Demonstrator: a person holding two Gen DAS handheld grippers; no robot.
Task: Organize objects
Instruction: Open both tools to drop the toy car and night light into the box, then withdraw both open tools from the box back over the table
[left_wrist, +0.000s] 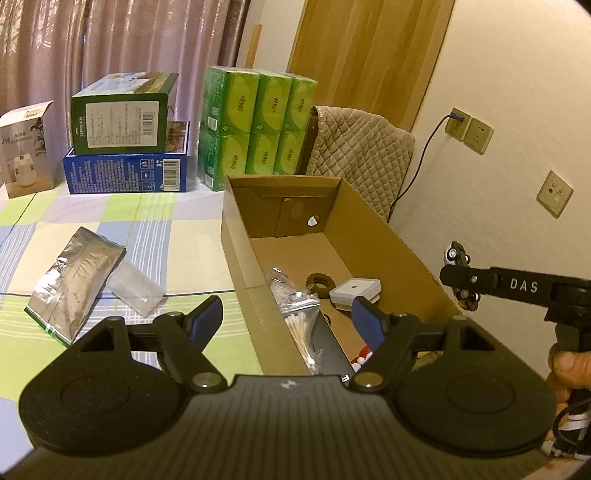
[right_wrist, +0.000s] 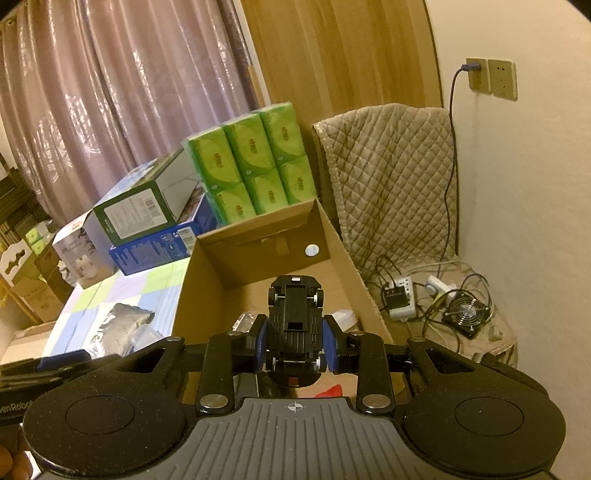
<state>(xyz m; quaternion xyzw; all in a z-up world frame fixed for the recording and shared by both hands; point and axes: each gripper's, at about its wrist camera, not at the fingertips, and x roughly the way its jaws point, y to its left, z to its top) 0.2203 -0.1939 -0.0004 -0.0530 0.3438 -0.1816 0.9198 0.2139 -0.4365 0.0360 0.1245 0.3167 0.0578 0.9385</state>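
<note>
Open brown cardboard box (right_wrist: 343, 254) on the checked green-and-blue cloth (left_wrist: 110, 218) — long, shallow, upper end bare, lower end holding a clear zip bag of cotton swabs (left_wrist: 301, 325), a white square lidded container (left_wrist: 354, 291) and a dark ribbed ring (left_wrist: 319, 282). Crumpled silver foil pouch (left_wrist: 74, 280) out on the cloth, well left of the box, a clear plastic piece touching its right edge.

Left gripper (left_wrist: 288, 319): blue pads spread wide, nothing between them, hovering over the box's near left wall.

Right gripper (right_wrist: 295, 345): clamped on a small black toy car (right_wrist: 294, 325), pads on both flanks, underside and axles facing the camera, nose pointing away. From the left wrist view, car held in the air near the box's right wall — whether over or just outside it, cannot tell.

Handling, as judgement: rigid hard plastic, light, smooth sides likely slippery. Mid-body between the wheel pairs looks the right hold — flat, parallel, wheels blocking fore-aft slip. Wheels and axles probably the weak parts; free-rolling, so likely to run once set on the box floor.
</note>
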